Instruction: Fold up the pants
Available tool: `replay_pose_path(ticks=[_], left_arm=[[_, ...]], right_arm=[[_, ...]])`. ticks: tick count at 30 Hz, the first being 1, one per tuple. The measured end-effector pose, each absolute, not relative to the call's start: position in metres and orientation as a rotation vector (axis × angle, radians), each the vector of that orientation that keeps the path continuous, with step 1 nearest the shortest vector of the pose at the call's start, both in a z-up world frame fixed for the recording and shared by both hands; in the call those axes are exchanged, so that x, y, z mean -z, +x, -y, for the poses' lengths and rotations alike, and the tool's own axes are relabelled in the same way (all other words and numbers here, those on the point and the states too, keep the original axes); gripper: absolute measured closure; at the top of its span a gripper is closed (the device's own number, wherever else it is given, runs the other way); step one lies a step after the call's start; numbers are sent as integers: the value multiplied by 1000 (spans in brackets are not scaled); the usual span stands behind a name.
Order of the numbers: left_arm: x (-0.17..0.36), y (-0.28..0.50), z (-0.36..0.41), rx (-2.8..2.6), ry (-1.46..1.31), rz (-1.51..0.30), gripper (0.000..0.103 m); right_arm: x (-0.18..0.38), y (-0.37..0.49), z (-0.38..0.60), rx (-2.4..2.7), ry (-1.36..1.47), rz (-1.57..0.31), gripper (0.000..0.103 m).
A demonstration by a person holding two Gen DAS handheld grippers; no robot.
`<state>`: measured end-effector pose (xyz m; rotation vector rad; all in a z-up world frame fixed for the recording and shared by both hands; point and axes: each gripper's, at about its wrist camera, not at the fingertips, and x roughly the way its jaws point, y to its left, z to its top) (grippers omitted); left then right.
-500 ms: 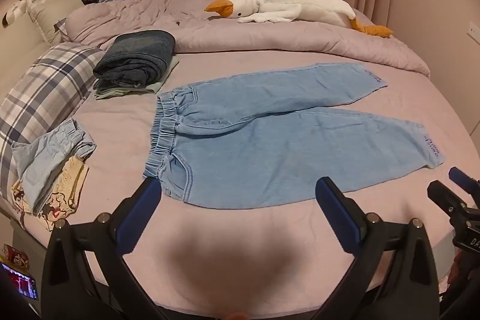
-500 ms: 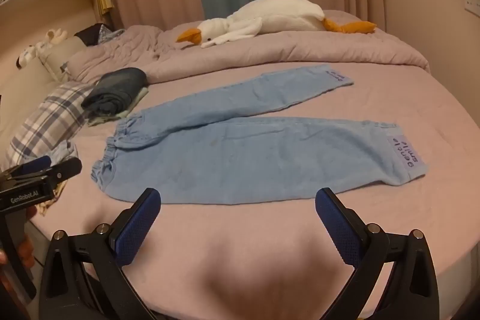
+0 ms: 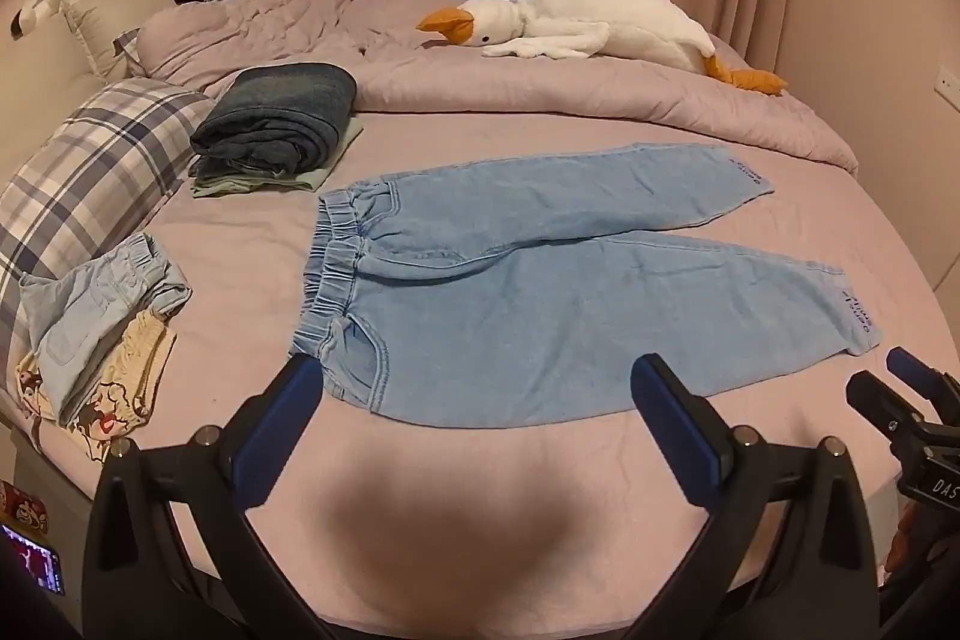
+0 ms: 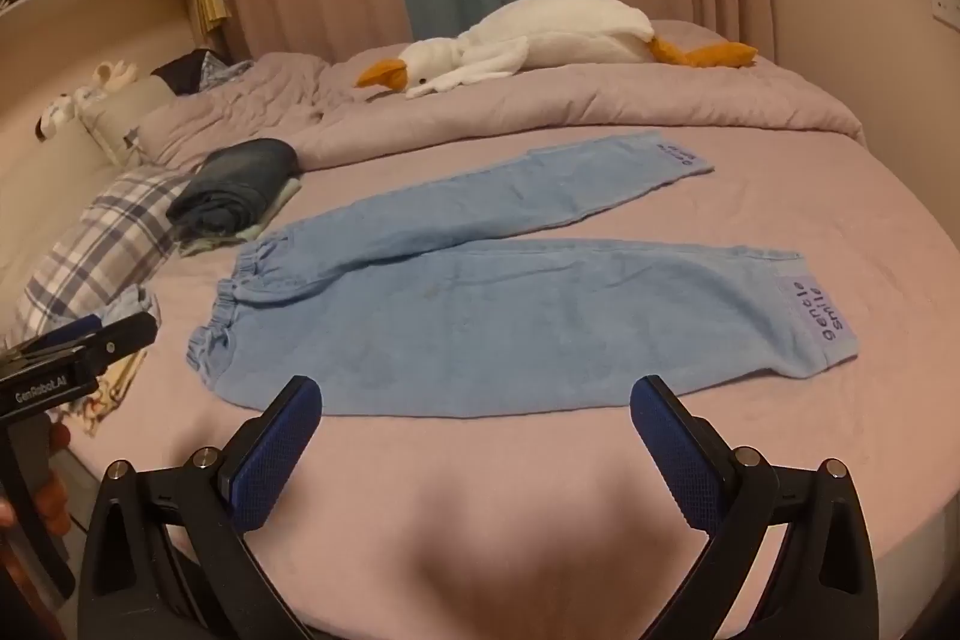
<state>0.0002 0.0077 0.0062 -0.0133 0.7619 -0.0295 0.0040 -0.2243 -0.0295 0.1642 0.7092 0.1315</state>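
Nothing folded yet: the light-blue denim pants lie spread flat mid-bed, legs apart. Left tongs and right tongs gape wide, empty, near the bed's front edge.

"Do you see any words?"

"Yes. The blue pants have a purple patch at the end of the near leg. It says 'gentle smile'."

"And the far leg?"

"It has dark letters at its end too, but they are too small to read."

"Anything else?"

"The left gripper has white letters on its black side. They say 'GenRobot.AI'. From the left wrist camera, the right gripper shows 'DAS', and the rest is cut off."

"And that small screen in the corner?"

"It glows red, but I can't read it."
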Motion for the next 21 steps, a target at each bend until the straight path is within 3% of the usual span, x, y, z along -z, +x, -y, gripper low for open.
replay_pose_path(ticks=[21], left_arm=[[-2,3,-10,49,-30,-774,0]], right_arm=[[32,4,217,-141,137,-717,1]])
